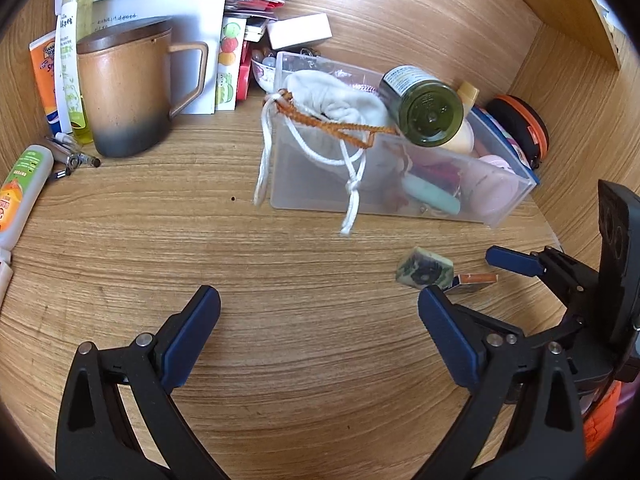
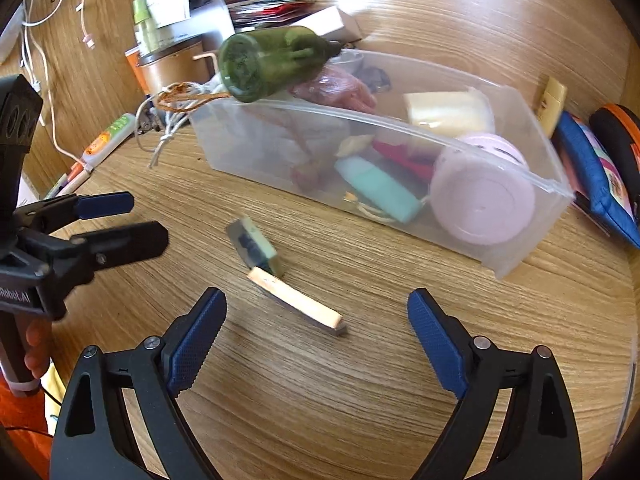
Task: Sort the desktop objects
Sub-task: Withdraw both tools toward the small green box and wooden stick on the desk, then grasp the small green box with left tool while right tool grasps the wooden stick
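Wood-grain laminate is running across the desk (image 1: 280,360) and up the walls boxing it in, so you are working inside a shallow alcove. Toward the back right corner a translucent plastic bin (image 1: 400,184) is already taking in sorted clutter: a white cloth drawstring pouch (image 1: 340,100) is slumping over its rim with cords trailing onto the desk, and a dark green glass bottle (image 1: 424,108) is lying tipped across its top, probably because the bin is crowded. Two loose things are waiting on bare wood in front of the bin: a small printed block (image 2: 256,246), squarish and hard-edged, and a flat slim orange-edged box (image 2: 296,304) touching it. You are bringing your right gripper (image 2: 316,340) over that box with blue textured fingers spread wide and nothing between them, likely the next pick. Your left gripper (image 1: 320,340) is hovering just as wide and empty. A glazed brown lidded mug (image 1: 128,92) is standing by the back left corner.
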Action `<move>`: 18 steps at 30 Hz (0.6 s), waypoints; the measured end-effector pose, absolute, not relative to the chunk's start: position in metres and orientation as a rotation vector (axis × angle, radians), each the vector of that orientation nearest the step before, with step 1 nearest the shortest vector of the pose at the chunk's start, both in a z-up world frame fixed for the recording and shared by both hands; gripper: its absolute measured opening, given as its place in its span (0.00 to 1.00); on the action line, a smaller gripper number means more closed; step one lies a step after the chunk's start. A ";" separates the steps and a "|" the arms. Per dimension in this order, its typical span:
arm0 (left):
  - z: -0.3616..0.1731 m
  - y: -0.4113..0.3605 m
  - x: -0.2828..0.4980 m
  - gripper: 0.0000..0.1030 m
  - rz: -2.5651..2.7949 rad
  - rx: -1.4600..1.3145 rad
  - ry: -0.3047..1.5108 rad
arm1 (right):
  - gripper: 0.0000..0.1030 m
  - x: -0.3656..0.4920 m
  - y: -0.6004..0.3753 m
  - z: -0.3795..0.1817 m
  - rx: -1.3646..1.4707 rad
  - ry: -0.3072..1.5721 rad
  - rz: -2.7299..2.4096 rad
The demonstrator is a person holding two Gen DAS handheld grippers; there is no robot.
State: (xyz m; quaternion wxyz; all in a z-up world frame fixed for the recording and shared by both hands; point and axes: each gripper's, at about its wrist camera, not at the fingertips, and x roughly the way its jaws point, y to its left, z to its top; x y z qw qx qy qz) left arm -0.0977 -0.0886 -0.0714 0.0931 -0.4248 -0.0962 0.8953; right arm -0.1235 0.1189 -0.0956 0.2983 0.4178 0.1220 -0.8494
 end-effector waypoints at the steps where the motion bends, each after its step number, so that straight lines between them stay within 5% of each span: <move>1: -0.072 -0.089 -0.097 0.98 2.657 -1.264 -0.289 | 0.81 -0.123 0.115 -0.097 1.111 0.346 -2.251; 8: -0.073 -0.090 -0.096 0.97 2.667 -1.265 -0.299 | 0.66 -0.123 0.107 -0.101 1.111 0.395 -2.243; 13: -0.073 -0.082 -0.097 0.97 2.665 -1.264 -0.254 | 0.35 -0.121 0.110 -0.098 1.085 0.398 -2.240; 18: -0.073 -0.069 -0.097 0.98 2.643 -1.263 -0.210 | 0.34 -0.120 0.118 -0.097 1.077 0.381 -2.239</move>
